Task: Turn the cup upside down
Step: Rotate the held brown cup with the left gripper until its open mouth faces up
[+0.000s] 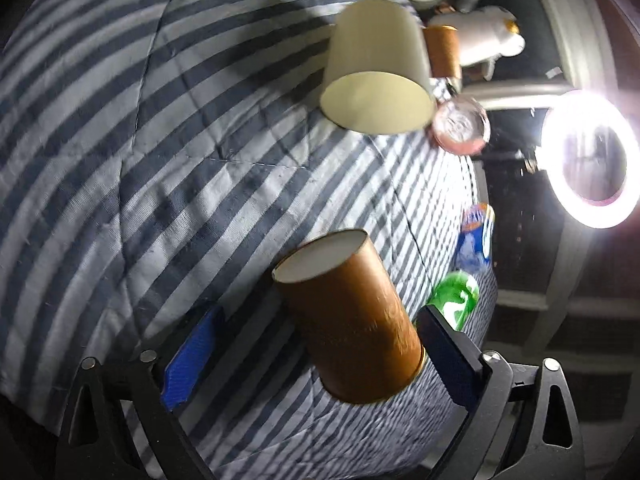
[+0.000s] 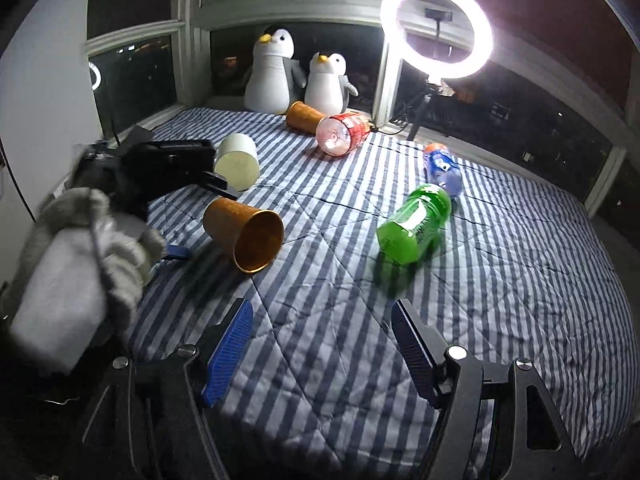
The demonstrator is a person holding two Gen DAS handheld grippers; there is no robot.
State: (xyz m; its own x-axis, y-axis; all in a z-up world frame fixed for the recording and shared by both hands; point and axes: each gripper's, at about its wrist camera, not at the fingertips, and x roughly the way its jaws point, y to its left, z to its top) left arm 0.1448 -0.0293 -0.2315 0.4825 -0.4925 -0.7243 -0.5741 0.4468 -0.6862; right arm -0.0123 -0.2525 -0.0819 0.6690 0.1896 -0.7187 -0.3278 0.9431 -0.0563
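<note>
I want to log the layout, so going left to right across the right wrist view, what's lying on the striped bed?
White cup → near brown cup → far brown cup → red bottle → green bottle → blue bottle, all lying on their sides on the striped bedspread.

Cloth, paper and plastic under hard ring light

A soft, matt striped quilt (image 2: 340,280) of stitched cloth is seen; the brown cup (image 2: 244,234) looks like matt paper outside, with a faint sheen inside, while the cream cup (image 2: 237,163) is dull and smooth. Glossy plastic is shown by the green bottle (image 2: 414,224). The gripper pads (image 2: 228,354) appear as ribbed blue plastic on matt black frames with shiny metal bolts.
</note>
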